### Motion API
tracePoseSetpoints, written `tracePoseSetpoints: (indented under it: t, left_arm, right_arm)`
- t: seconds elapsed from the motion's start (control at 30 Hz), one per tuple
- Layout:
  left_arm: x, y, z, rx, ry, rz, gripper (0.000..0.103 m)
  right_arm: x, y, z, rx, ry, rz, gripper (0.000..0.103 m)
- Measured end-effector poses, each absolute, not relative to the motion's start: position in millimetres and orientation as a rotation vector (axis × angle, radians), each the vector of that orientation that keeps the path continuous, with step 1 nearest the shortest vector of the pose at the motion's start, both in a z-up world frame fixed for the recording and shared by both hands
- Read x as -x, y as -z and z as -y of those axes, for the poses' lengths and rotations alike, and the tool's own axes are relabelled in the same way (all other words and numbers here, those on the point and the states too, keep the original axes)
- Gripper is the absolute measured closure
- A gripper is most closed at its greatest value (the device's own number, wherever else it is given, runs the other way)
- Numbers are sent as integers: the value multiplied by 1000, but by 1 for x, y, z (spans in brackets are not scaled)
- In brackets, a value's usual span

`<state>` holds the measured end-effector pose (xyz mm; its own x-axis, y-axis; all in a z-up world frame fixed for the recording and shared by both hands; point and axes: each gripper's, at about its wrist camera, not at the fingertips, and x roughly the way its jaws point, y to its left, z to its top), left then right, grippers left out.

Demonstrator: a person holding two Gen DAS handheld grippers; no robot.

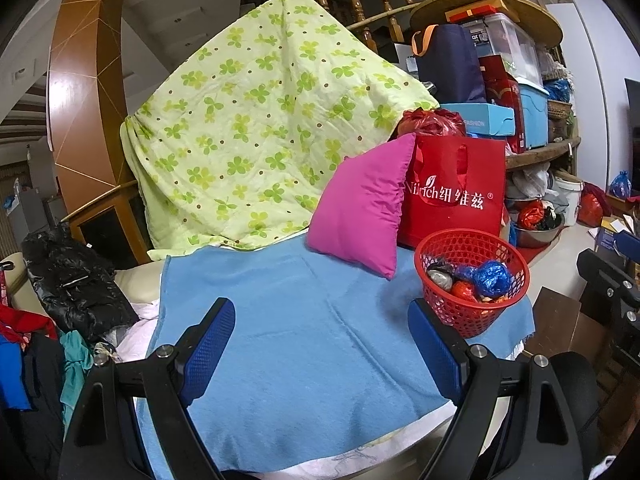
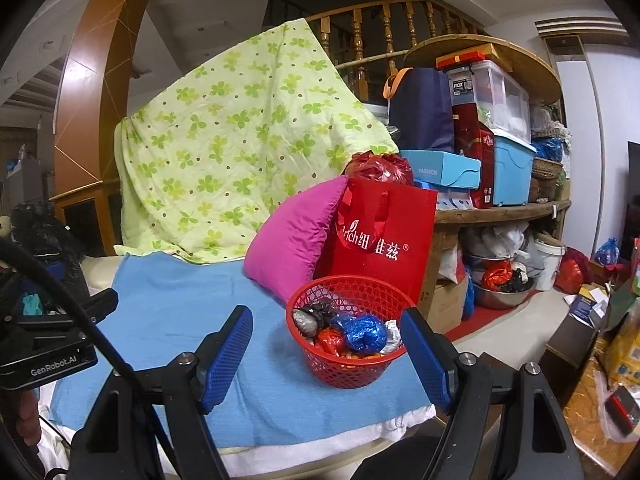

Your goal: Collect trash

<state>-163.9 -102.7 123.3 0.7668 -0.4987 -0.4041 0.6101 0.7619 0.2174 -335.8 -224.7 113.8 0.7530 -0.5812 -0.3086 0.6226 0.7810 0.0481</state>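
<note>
A red mesh basket (image 1: 472,312) (image 2: 344,368) stands on the right end of a blue towel (image 1: 300,340) (image 2: 180,312). It holds several crumpled wrappers: a blue one (image 1: 492,278) (image 2: 362,334), a red one (image 1: 464,290) (image 2: 330,338), a grey one (image 1: 440,278) (image 2: 305,322). My left gripper (image 1: 324,354) is open and empty above the towel, with the basket just beyond its right finger. My right gripper (image 2: 326,360) is open and empty, with the basket between its fingers and a little beyond them.
A pink cushion (image 1: 364,204) (image 2: 296,240) and a red tote bag (image 1: 456,196) (image 2: 384,232) stand behind the basket. A green flowered quilt (image 1: 260,120) (image 2: 232,140) hangs behind. Cluttered shelves (image 1: 540,152) (image 2: 500,208) stand at the right, and clothes (image 1: 68,280) lie at the left.
</note>
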Motion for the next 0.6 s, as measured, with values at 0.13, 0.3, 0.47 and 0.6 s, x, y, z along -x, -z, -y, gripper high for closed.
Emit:
tracePoseSetpoints:
  t: [0.13,0.3,0.47,0.6]
  left_arm:
    - [165,-122,103,-349,618,-339,14]
    - [165,-122,103,-350,619,-340,14]
    - [166,-122,103,-349,618,-335,14]
    - [167,-123,103,-349,615,-331,14]
  right_arm:
    - [336,-114,226,-148,666,-289,24]
    - [336,-114,226,-145,667,-289,24]
    - [336,-114,225,-144,672,-292,24]
    - [335,-115,225,-141,675,-294,24]
